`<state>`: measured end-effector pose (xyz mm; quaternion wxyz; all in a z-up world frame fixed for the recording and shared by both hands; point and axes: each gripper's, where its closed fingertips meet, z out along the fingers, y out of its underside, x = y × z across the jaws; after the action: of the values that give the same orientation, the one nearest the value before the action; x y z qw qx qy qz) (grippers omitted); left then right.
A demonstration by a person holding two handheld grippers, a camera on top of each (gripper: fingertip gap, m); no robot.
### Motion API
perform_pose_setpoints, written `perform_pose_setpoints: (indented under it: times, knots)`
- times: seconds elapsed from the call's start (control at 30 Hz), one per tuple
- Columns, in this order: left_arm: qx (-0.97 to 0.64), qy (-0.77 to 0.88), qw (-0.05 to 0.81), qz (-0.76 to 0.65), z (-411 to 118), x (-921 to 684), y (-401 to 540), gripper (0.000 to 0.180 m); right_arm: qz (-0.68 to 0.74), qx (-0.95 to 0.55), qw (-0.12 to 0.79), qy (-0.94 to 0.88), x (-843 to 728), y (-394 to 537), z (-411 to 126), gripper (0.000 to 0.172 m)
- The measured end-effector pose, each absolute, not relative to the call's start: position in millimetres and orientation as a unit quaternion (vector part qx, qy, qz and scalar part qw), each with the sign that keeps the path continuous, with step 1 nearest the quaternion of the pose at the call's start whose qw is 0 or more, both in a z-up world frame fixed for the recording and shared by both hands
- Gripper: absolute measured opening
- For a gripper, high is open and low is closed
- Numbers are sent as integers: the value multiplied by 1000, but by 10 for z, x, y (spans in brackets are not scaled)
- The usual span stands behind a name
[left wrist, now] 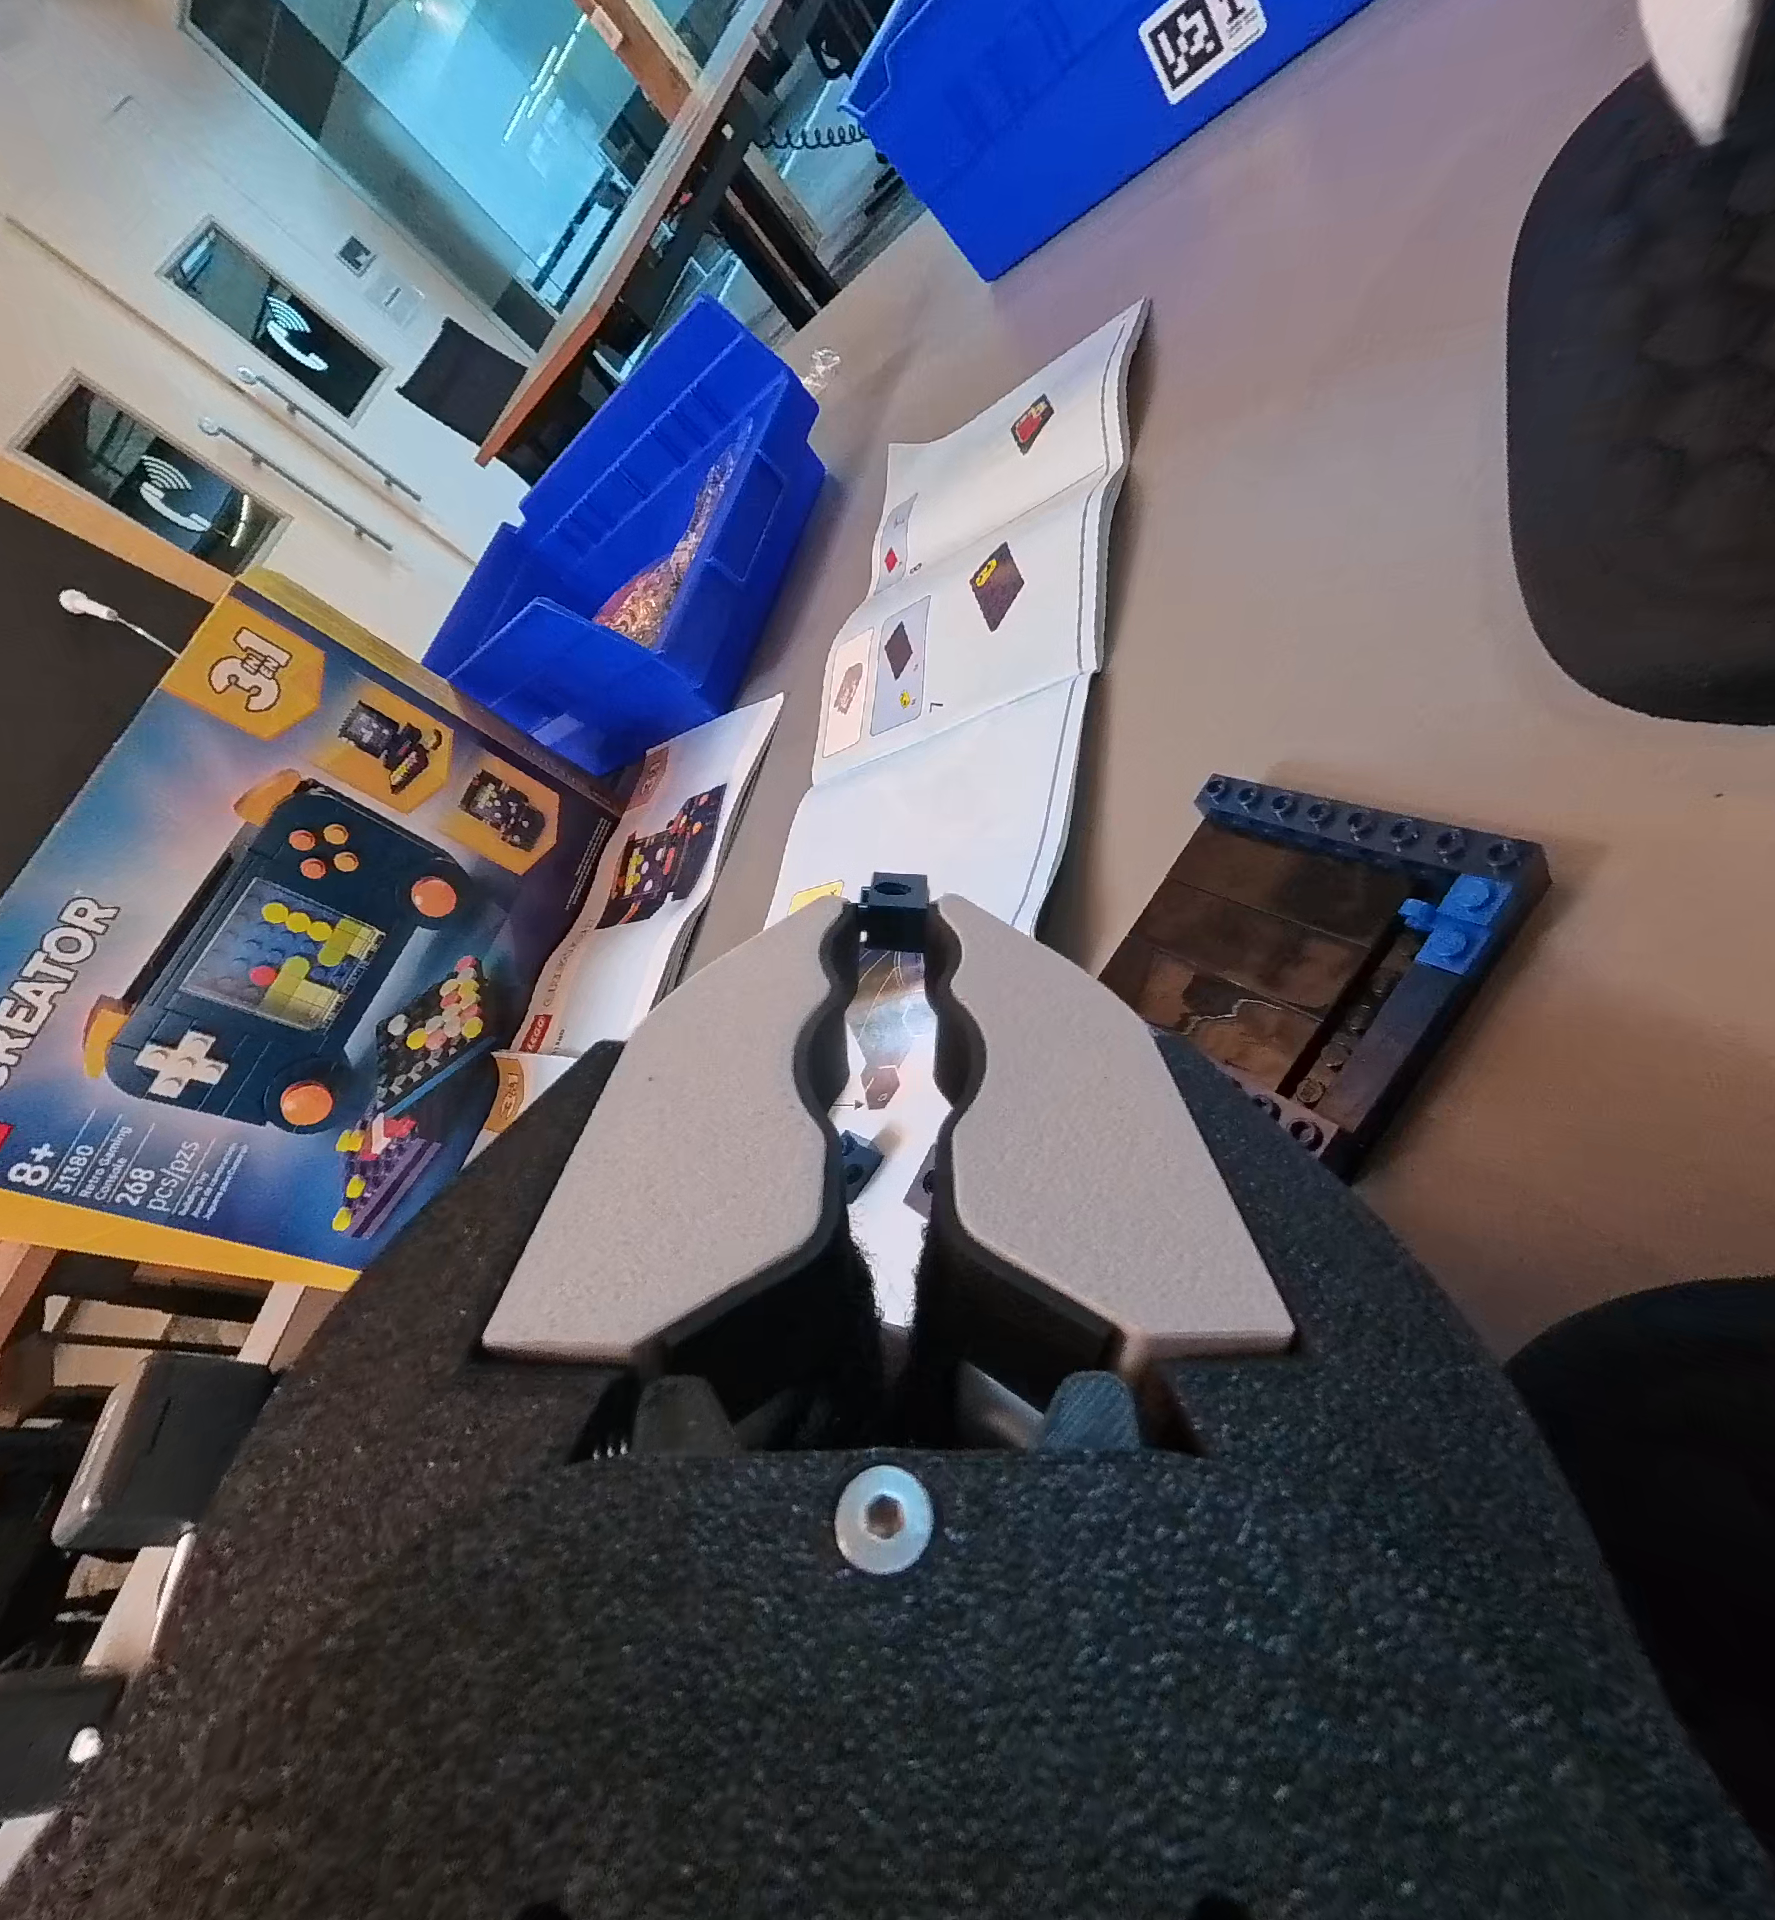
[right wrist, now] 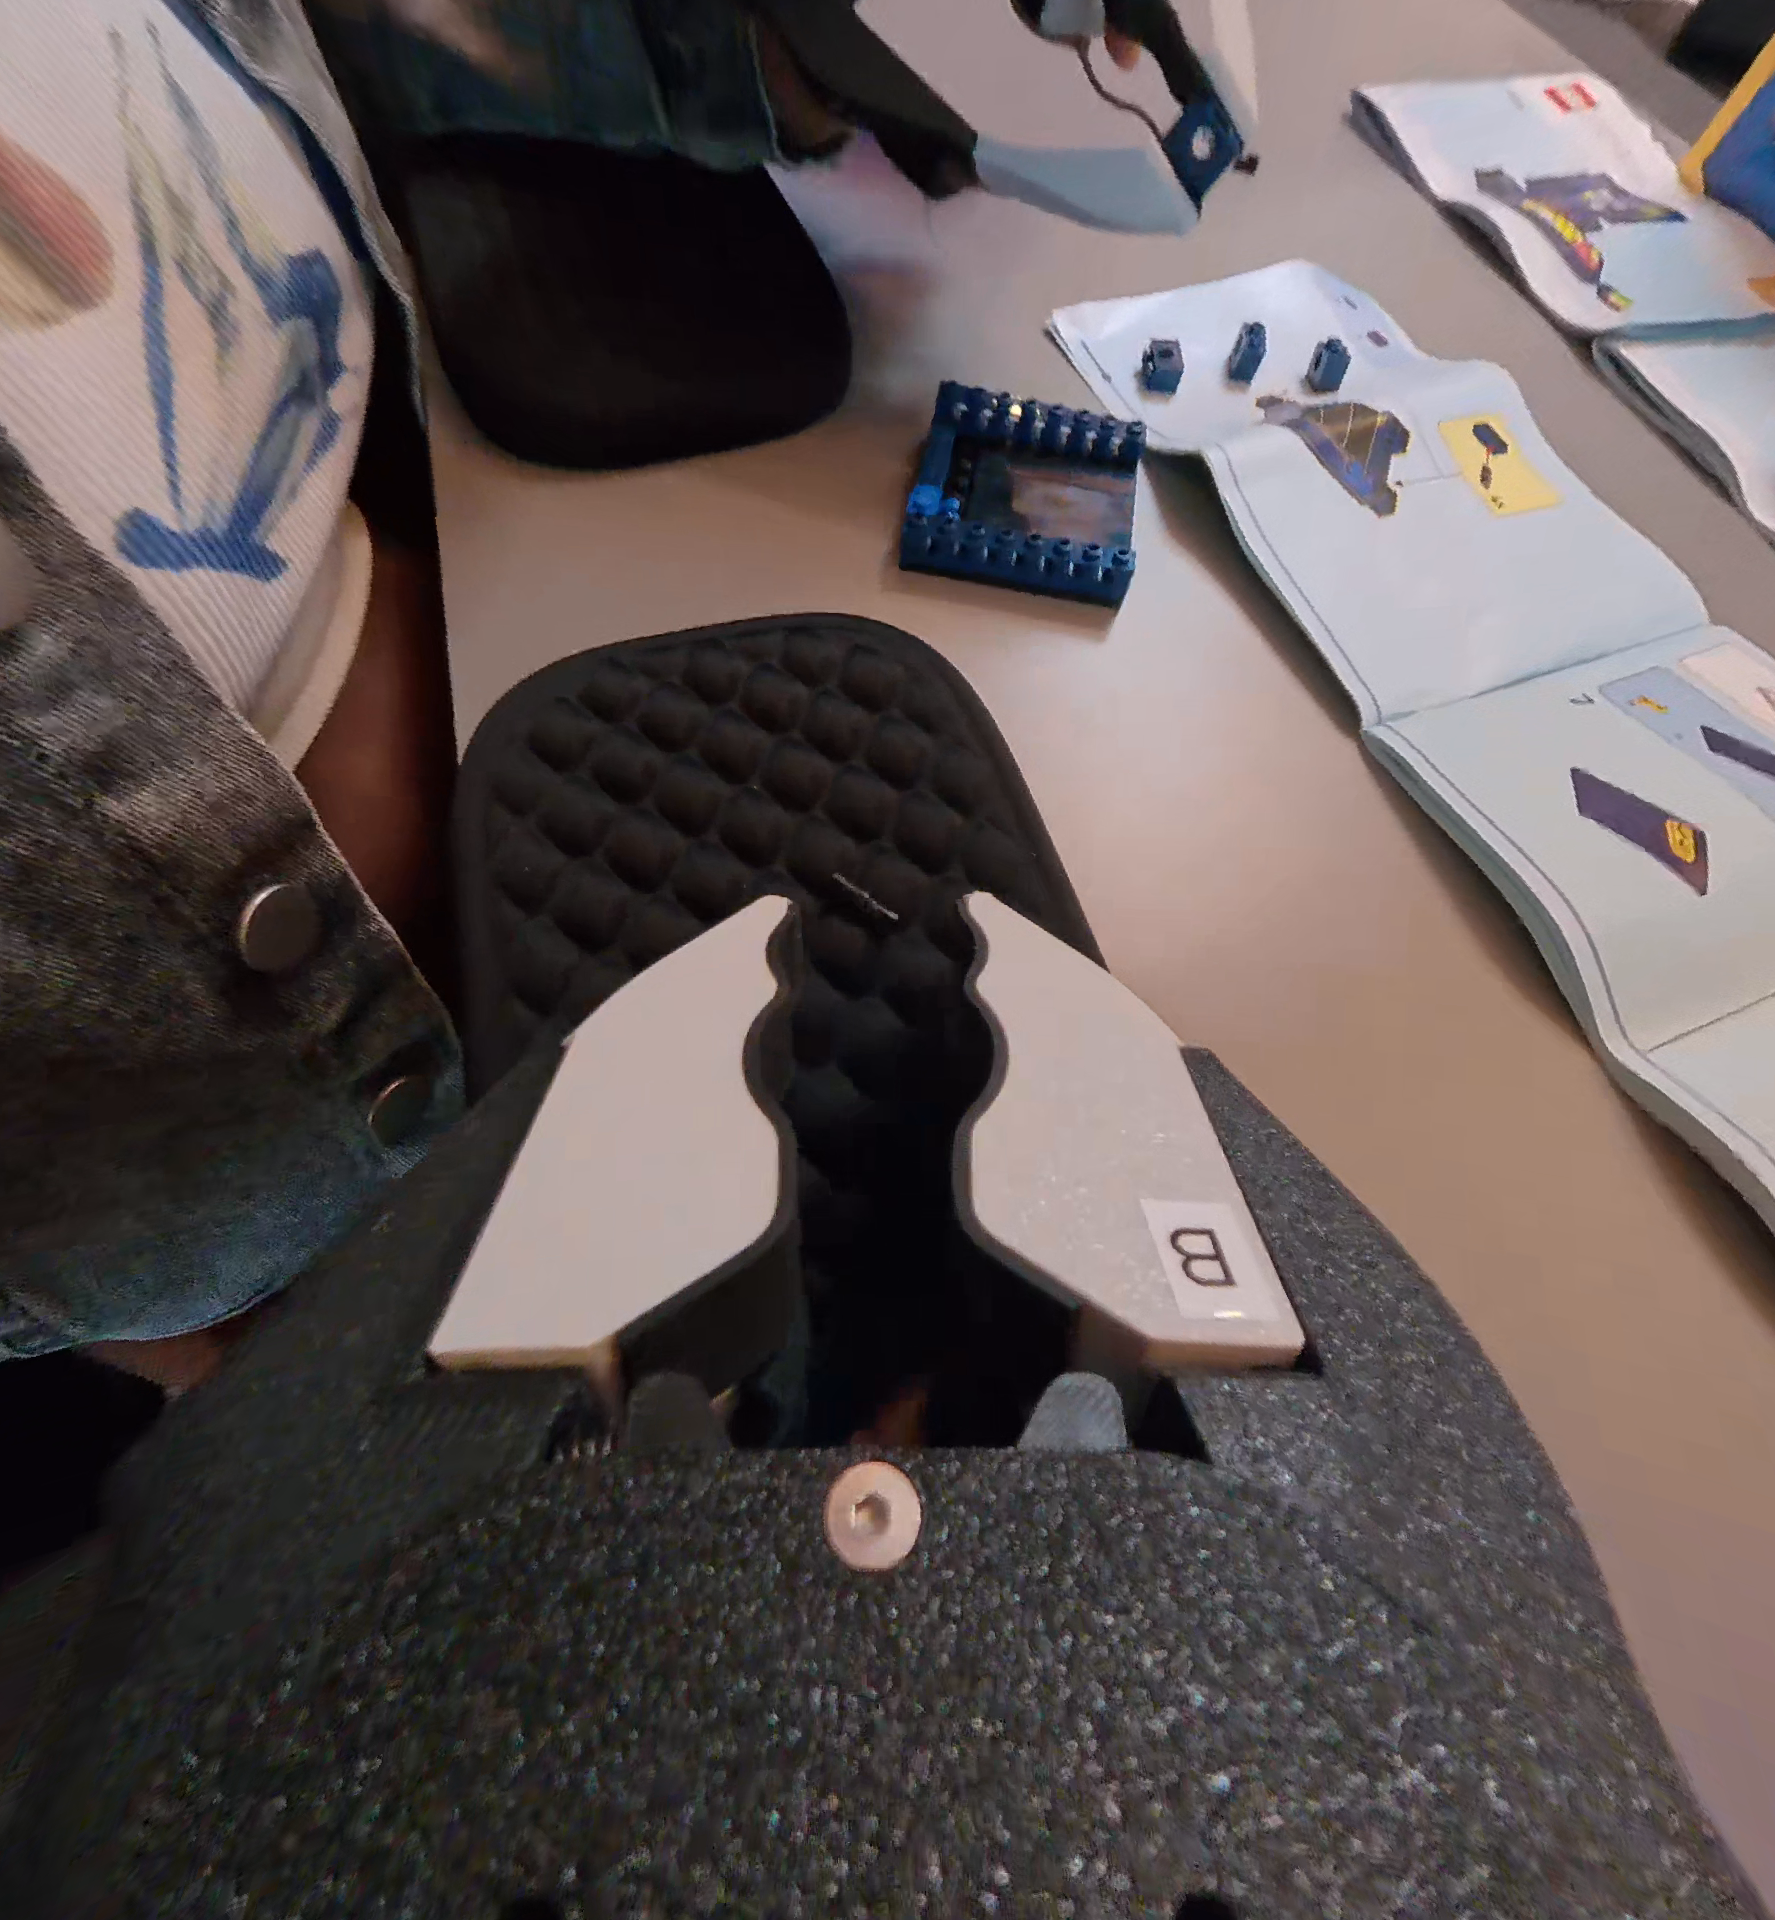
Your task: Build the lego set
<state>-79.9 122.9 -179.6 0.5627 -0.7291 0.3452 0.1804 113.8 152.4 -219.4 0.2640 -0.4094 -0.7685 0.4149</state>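
My left gripper (left wrist: 895,906) is shut on a small dark blue brick (left wrist: 895,902) pinched at its fingertips, held above an open instruction booklet (left wrist: 976,748). It also shows in the right wrist view, raised with the brick (right wrist: 1203,143). A dark blue square frame build (left wrist: 1330,966) with a small bright blue piece (left wrist: 1454,920) lies on the table to the right; it shows in the right wrist view too (right wrist: 1028,499). My right gripper (right wrist: 878,909) is open and empty above a black quilted pad (right wrist: 717,790), where a thin dark sliver (right wrist: 862,899) lies.
Three loose dark bricks (right wrist: 1247,353) sit on the booklet page (right wrist: 1465,582). A toy box (left wrist: 197,935) and blue bins (left wrist: 644,561) stand at the left and back. A second black pad (right wrist: 634,301) and a person's jacket (right wrist: 135,935) are close by. My hands' fingertips stand some 20 centimeters from each other.
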Motion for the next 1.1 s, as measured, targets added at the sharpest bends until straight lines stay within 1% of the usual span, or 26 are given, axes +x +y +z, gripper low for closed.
perform_pose_setpoints:
  times: [0.07, 0.1, 0.17, 0.23, 0.3, 0.47, 0.6, 0.77, 0.9, 0.97, 1.1]
  knots:
    - [-729, 347, 563, 178, -1800, -790, 1224, 11, 422, -378, 270, -778, 1115, 1556, -2157, 21]
    - [-728, 349, 562, 177, -1800, -783, 1221, 11, 431, -363, 259, -785, 1107, 1563, -2148, 18]
    - [-726, 352, 563, 179, -1797, -772, 1214, 11, 451, -332, 209, -802, 1111, 1529, -2163, 14]
    - [-723, 356, 563, 181, -1794, -760, 1209, 11, 452, -302, 157, -825, 1119, 1490, -2222, 14]
    - [-721, 360, 562, 182, -1797, -750, 1205, 11, 445, -275, 123, -843, 1107, 1474, -2274, 15]
    - [-721, 365, 559, 186, -1812, -749, 1203, 11, 462, -235, 78, -852, 1091, 1445, -2322, 15]
    - [-720, 369, 557, 188, -1826, -744, 1203, 11, 468, -230, 88, -849, 1090, 1444, -2344, 14]
    - [-717, 377, 555, 190, -1836, -721, 1204, 11, 436, -209, 138, -865, 1092, 1444, -2403, 11]
    - [-712, 381, 557, 194, -1825, -706, 1205, 11, 426, -205, 155, -868, 1091, 1447, -2417, 9]
    - [-711, 383, 557, 195, -1827, -698, 1207, 11, 430, -214, 155, -863, 1087, 1451, -2400, 5]
    - [-709, 386, 557, 196, -1834, -683, 1216, 11, 435, -265, 158, -846, 1087, 1474, -2334, 5]
